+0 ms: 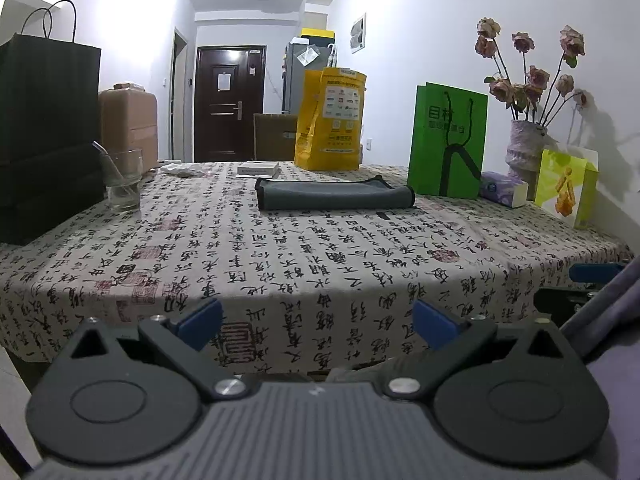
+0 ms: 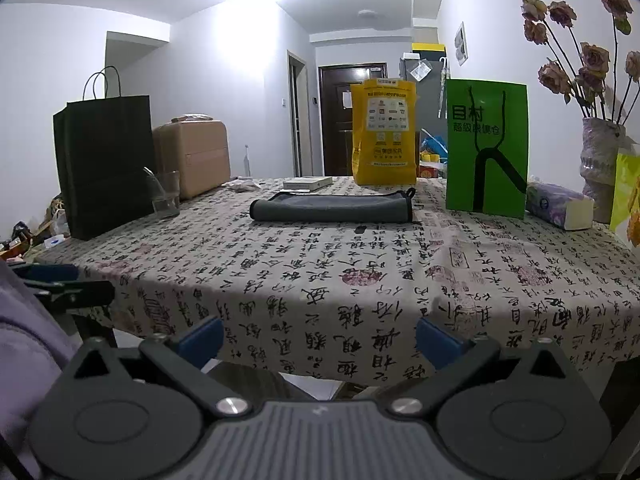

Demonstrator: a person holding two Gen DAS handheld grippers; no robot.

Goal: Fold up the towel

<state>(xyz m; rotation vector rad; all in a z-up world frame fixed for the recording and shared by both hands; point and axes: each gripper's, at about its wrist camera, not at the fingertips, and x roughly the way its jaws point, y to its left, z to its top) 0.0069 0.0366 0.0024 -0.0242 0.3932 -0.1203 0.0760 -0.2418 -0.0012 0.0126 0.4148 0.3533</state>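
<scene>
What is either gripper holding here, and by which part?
Nothing. The left gripper and right gripper both have open, empty jaws at the near table edge; the grey towel lies untouched farther back on the tablecloth.

A folded grey cloth towel with dark edging lies on a beige tablecloth printed with black calligraphy and red seals, backed by a tall black paper bag, a yellow printed plastic bag and a bright green paper bag with black lettering.
</scene>
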